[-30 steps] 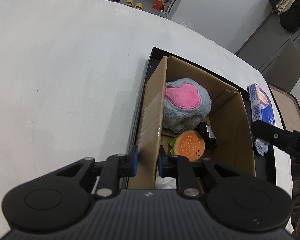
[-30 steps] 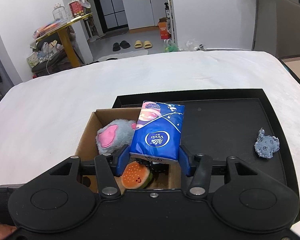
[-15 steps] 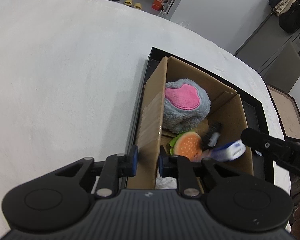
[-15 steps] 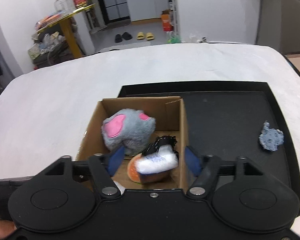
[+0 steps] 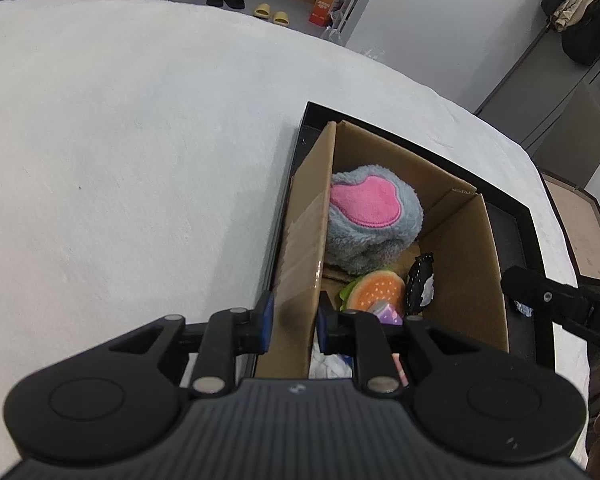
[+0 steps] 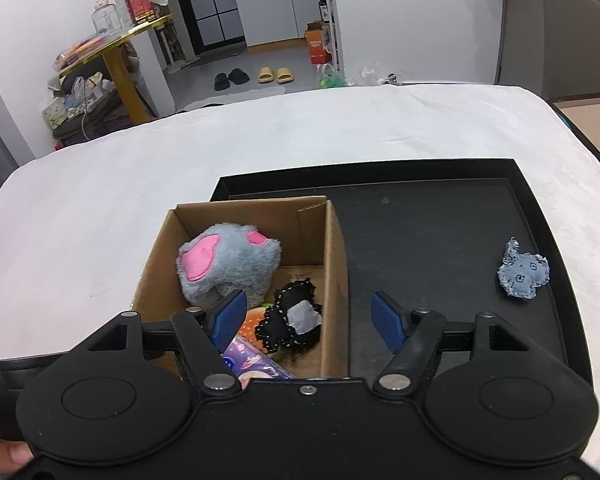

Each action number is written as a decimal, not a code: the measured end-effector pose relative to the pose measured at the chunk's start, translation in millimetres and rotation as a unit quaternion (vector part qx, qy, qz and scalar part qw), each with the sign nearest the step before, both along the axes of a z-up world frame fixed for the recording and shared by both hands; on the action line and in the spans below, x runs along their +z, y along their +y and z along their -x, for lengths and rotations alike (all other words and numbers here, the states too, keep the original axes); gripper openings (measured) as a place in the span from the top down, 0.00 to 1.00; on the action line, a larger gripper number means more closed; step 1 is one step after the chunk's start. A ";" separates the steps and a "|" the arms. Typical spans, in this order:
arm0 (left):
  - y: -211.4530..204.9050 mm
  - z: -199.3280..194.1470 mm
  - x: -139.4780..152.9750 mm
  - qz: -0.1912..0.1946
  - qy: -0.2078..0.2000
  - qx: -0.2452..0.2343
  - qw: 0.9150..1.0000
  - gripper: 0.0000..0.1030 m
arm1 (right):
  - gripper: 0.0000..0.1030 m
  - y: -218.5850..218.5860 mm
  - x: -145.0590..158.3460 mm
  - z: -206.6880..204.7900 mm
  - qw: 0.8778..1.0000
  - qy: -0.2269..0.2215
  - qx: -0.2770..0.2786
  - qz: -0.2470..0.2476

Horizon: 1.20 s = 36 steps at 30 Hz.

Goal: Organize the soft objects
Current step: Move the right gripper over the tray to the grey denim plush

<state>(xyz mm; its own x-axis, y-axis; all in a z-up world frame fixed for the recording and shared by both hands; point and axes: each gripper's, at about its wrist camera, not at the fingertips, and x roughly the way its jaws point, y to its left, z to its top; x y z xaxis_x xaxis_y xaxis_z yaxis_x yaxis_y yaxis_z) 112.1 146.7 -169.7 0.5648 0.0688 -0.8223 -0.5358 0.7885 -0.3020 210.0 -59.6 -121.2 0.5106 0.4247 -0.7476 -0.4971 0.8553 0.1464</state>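
Right wrist: denim patch (image 6: pixel 523 273) on tray (image 6: pixel 440 216), box wall (image 6: pixel 337 280) between claw (image 6: pixel 306 322) pads.

Off behind the white-covered worktop (image 6: pixel 180 168), two pairs of slippers, one black (image 6: pixel 230 79) and one yellow (image 6: pixel 275 75), are sitting on the grey floor. An orange carton (image 6: pixel 317 45) is standing near white cabinets (image 6: pixel 268 8). A yellow side table (image 6: pixel 120 42) is carrying a jar (image 6: pixel 105 20) and a red tin (image 6: pixel 138 7). In the left view, dark clothes (image 5: pixel 580 12) are hanging by the grey wall.
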 end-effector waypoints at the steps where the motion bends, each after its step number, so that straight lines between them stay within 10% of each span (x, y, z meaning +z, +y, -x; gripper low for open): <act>1: -0.8 -0.7 0.6 -0.003 0.000 0.001 1.000 0.82 | 0.33 -1.2 0.0 -0.8 1.000 -0.001 -0.002 0.000; 36: -13.2 -18.2 11.0 -0.042 0.018 0.020 0.999 0.41 | 0.32 -57.0 -27.4 -38.9 0.998 0.014 -0.060 0.003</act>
